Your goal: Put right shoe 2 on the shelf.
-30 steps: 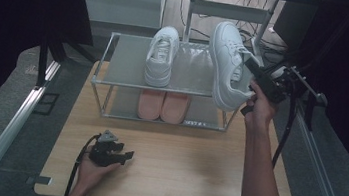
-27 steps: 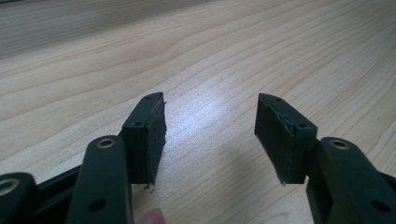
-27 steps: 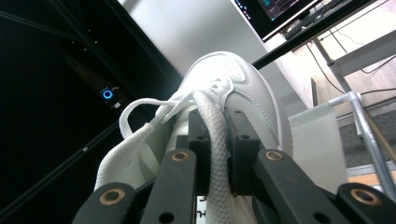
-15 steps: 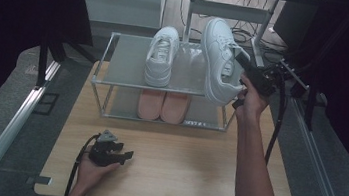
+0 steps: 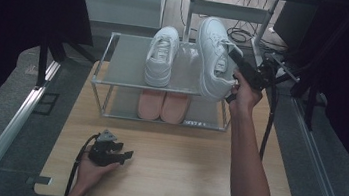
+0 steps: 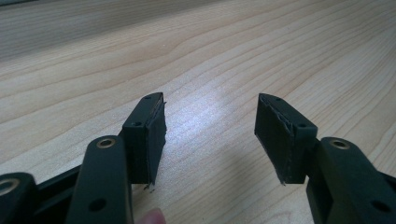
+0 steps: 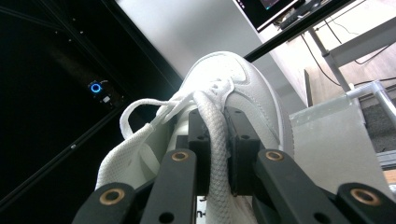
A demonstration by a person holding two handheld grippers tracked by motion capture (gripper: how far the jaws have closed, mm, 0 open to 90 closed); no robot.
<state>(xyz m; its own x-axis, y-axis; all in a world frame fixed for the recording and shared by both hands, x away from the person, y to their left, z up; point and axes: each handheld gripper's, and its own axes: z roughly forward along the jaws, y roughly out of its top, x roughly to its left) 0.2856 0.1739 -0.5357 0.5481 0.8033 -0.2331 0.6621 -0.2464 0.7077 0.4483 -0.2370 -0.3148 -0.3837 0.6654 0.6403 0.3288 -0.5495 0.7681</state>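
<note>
My right gripper [image 5: 233, 61] is shut on a white sneaker [image 5: 212, 52], held tilted above the right end of the metal shoe rack [image 5: 103, 64]. In the right gripper view the pads of my right gripper [image 7: 217, 144] pinch the sneaker's [image 7: 243, 88] padded rim, and its laces hang loose to the left. A second white sneaker [image 5: 161, 56] lies on the rack's top shelf. My left gripper [image 5: 124, 155] rests open on the wooden table [image 5: 193, 171] near its front edge. Bare wood lies between the jaws of my left gripper [image 6: 210, 135].
A pair of pink shoes [image 5: 162, 105] stands on the rack's lower shelf. A cable runs down from the right gripper beside the forearm. Dark curtains hang at both sides, and metal rails [image 5: 7, 133] run along the table's flanks.
The right hand has carried the white sneaker leftward, from past the rack's right end to above the right part of the top shelf. The left gripper has stayed put.
</note>
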